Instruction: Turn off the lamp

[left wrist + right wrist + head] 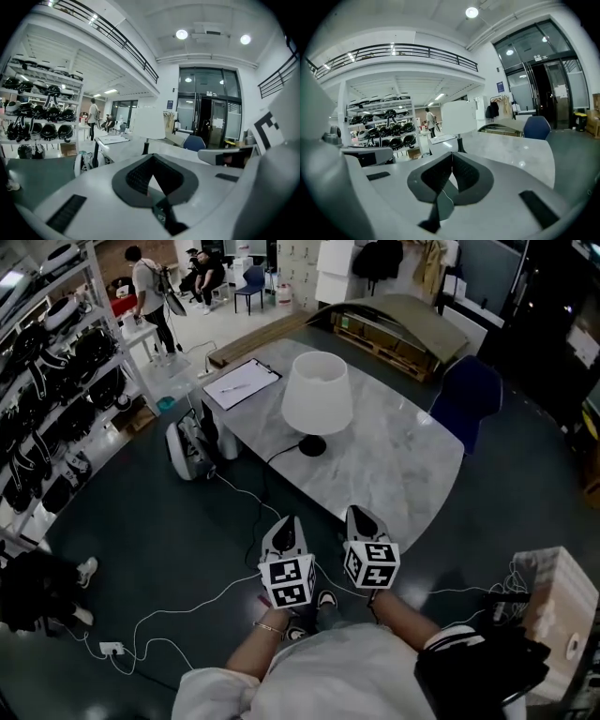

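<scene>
A lamp with a white shade [317, 392] and a black base [312, 445] stands on the marble table [403, 474]. Its cord [246, 493] drops off the near table edge to the floor. Both grippers hover side by side over the floor, short of the table's near edge and pointing at the lamp. My left gripper [286, 524] is shut and holds nothing, and so is my right gripper [362, 515]. The left gripper view has its closed jaw tips [151, 158] below the distant lamp [149, 123]. In the right gripper view the lamp [459, 117] stands beyond the closed jaw tips [452, 154].
A clipboard [242, 382] lies on the table's far left corner and a blue chair [466, 395] stands at its right. Helmet shelves [56, 381] line the left wall. A white device [187, 448] sits by the table leg. A power strip [111, 649] lies on the floor, a cardboard box [562, 615] at right.
</scene>
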A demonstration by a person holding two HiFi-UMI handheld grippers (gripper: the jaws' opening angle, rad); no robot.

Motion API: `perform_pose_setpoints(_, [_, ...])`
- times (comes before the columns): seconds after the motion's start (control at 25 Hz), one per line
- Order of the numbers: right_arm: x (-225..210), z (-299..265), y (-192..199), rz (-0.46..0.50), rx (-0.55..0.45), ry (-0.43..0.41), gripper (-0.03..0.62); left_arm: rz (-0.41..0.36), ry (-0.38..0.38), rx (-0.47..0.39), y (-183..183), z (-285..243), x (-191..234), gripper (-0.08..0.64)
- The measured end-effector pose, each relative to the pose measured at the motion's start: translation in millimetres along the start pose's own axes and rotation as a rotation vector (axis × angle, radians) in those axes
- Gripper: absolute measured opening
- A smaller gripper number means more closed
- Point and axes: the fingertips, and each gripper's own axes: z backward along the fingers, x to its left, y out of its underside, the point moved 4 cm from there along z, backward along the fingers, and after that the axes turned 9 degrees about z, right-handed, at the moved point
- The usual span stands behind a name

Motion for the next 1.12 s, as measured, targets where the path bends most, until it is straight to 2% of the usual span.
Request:
perform_pose_setpoints(0.2, [-32.0,2.9,-4.9,0.026,-0.012,0.018,0.002,-0.006,0.023,-0.014,-5.4,-19.5,-22.6,-0.006])
perform_pose_setpoints(0.4, [-46.2,1.4,4.1,0.005,0.008,0.024,0.002,-0.021,0.017,0.015,0.8,-27.6,-30.3,-0.006])
perform_pose_setpoints(1.12, [-26.3,-14.5,0.8,0.012,0.019,-0.090,-0.002,-0.028,-0.004,0.031,5.7,-34.9,-38.8,-0.006])
